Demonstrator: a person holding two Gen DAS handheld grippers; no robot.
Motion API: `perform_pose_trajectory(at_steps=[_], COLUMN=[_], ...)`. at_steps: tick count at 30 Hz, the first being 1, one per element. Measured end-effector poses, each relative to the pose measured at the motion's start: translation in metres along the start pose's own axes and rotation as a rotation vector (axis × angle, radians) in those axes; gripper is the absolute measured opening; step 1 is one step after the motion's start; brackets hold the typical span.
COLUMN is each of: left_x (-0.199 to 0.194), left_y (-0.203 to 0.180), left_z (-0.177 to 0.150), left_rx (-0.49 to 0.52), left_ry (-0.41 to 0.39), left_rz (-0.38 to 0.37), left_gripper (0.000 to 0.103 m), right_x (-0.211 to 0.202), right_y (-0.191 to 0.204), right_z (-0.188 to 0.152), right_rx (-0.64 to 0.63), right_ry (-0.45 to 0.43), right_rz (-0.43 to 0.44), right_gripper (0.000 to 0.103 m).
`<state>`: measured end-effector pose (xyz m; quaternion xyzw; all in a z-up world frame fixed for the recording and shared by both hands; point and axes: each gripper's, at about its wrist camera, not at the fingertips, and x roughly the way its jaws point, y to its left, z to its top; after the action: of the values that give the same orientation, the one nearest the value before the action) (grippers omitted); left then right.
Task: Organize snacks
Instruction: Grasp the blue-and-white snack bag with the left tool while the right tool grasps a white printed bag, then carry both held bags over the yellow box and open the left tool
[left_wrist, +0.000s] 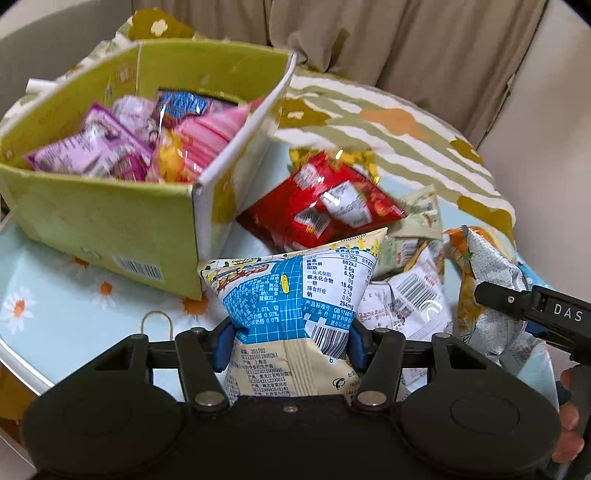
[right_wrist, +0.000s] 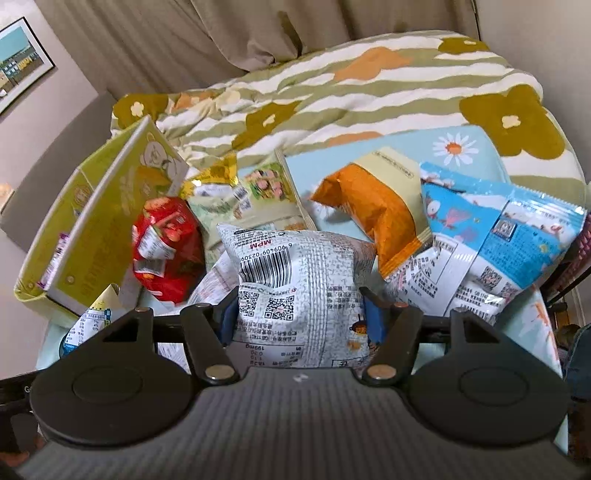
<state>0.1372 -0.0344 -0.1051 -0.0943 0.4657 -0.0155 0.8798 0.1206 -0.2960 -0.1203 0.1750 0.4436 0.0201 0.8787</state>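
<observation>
Blue-and-cream snack bag (left_wrist: 291, 306), long axis pointing up the frame toward the green box (left_wrist: 110, 218) at upper left, is pinched by the left gripper (left_wrist: 288, 343). One silver packet (right_wrist: 299, 291), likewise lengthwise up-frame, is squeezed in the right gripper (right_wrist: 301, 321).

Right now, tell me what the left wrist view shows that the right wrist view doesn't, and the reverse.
Only the left wrist view: the inside of the green box, holding pink and purple packets, and the left gripper shut on a blue-and-cream packet.

Only the right wrist view: the orange bag, the light blue packet, and the right gripper closed on a white barcode packet.

Both: the box, the red packet and the daisy tablecloth.
</observation>
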Motion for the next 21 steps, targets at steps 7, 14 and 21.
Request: perform_pose_trajectory(at_steps=[7, 14, 21], left_x=[-0.034, -0.079, -0.109], left_y=[-0.008, -0.011, 0.017], left_z=[0.01, 0.03, 0.059], left_rx=[0.002, 0.015, 0.0], left_ry=[-0.082, -0.202, -0.298], left_rz=[-0.017, -0.003, 0.046], left_gripper=[0.062, 0.062, 0.062], right_x=[-0.028, -0.056, -0.071], right_y=[0.013, 0.036, 0.08], right_z=[0.011, 0.032, 0.053], right_rx=[-0.023, -0.085, -0.177], right_ry=[-0.048, -0.116, -0.169], right_rz=[0.021, 0.072, 0.131], right_gripper=[0.079, 0.079, 0.079])
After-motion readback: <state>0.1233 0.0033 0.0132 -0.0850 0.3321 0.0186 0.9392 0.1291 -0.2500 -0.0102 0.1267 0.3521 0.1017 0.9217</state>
